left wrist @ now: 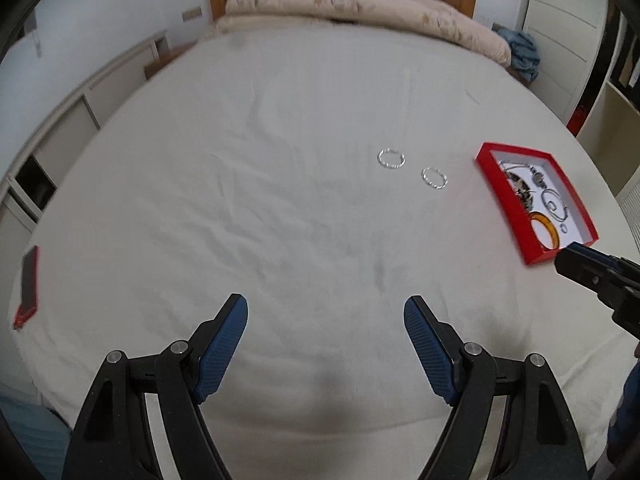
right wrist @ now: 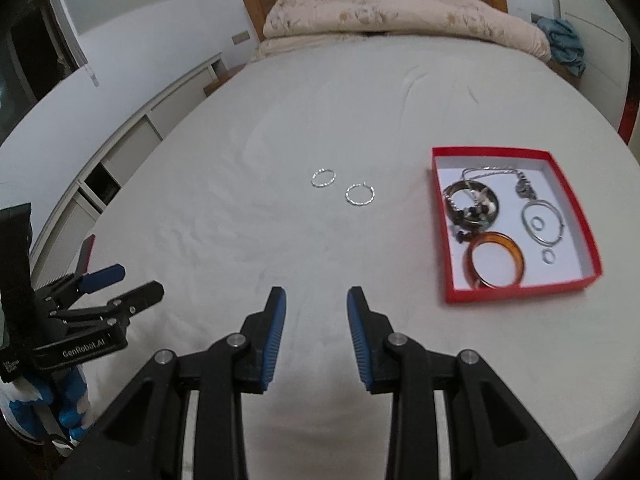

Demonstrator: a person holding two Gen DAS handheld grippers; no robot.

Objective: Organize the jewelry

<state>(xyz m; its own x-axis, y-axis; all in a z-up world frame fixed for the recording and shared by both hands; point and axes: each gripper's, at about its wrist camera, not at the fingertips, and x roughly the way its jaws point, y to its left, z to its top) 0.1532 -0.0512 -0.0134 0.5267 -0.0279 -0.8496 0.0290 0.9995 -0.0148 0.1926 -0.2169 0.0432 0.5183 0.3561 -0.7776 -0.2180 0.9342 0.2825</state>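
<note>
2 thin silver hoops — the far hoop (right wrist: 323,178) and the near hoop (right wrist: 360,195) — lie loose on the white bedsheet (right wrist: 240,208), just beside each other and well apart from the red box (right wrist: 520,292) to their right. That box already holds an orange bangle (right wrist: 494,260), a dark beaded bracelet (right wrist: 472,206), a big wire hoop pendant (right wrist: 542,220) and 2 small rings, so the job looks well along, with only the 2 hoops left out.

The step in hand seems to be the approach. The right gripper (right wrist: 316,300) has its jaws set narrow with nothing between them; the left gripper (left wrist: 325,312) stands wide, also empty. Neither touches a hoop.

Next move, as I judge it: bring 1 gripper down over the near hoop and pinch its thin wire off the soft, wrinkled sheet — a fiddly grasp, since the fabric may bunch up with it.

Nothing blocks the path. A quilt (right wrist: 400,8) is heaped at the headboard, and a red-edged flat object (left wrist: 28,284) lies at the bed's left edge.
</note>
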